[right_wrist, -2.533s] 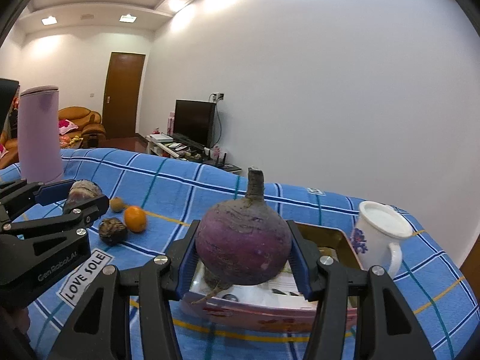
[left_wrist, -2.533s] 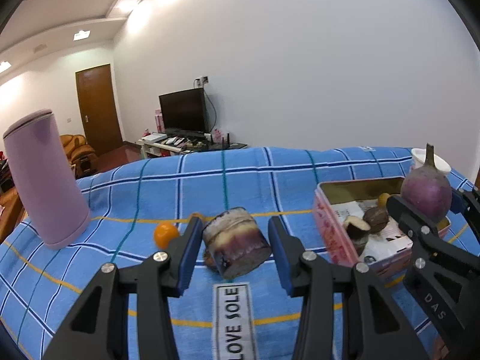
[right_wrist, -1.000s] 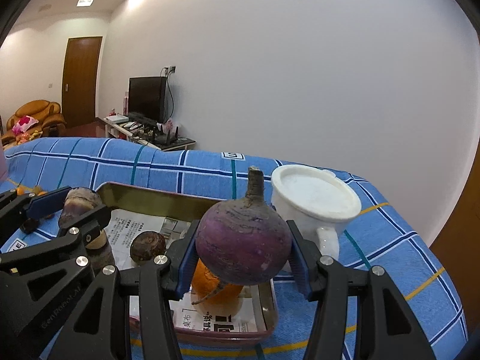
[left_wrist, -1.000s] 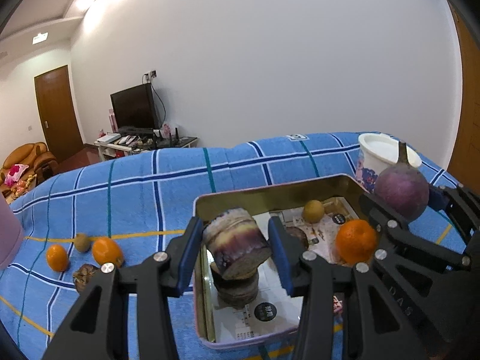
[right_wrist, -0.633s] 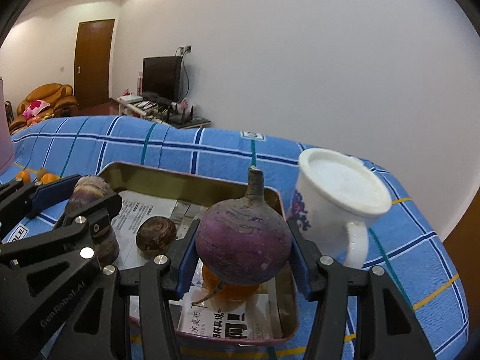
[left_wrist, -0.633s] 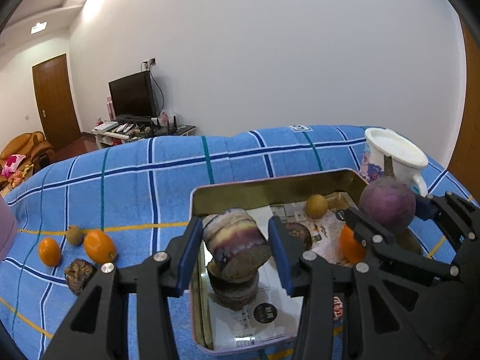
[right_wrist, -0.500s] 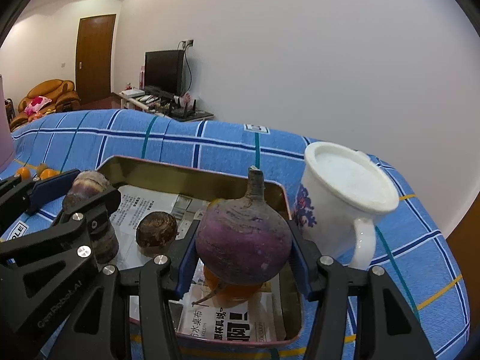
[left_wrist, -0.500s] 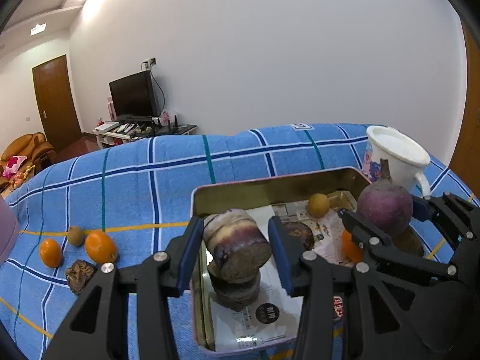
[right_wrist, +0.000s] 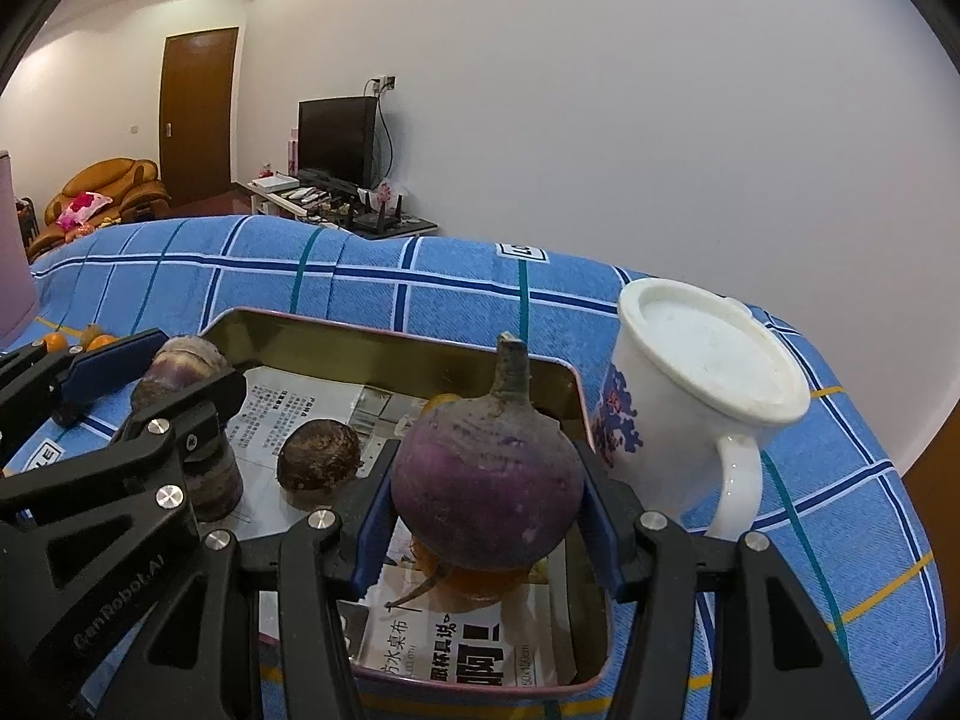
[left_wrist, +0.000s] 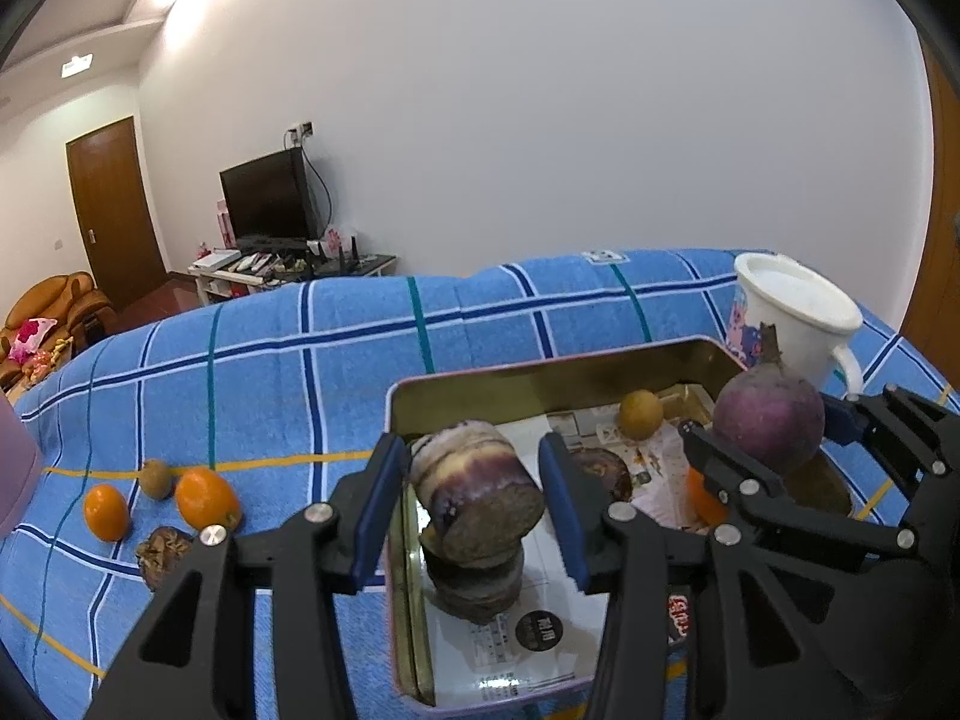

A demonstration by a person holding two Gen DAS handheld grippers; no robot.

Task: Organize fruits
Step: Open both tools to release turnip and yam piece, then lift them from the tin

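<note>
We have carried both loads from the cloth to over the tin (left_wrist: 540, 378): our left gripper (left_wrist: 474, 495) clenches the cane (left_wrist: 474, 492), our right gripper (right_wrist: 489, 510) the turnip (right_wrist: 489, 480), so both seem ready to set down.

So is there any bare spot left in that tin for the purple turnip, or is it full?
Not full. The tin has bare newspaper along its near edge, in front of the stacked cane pieces. Another gap lies between those and the brown round fruit. The far right corner is crowded: an orange sits right under the turnip.
</note>
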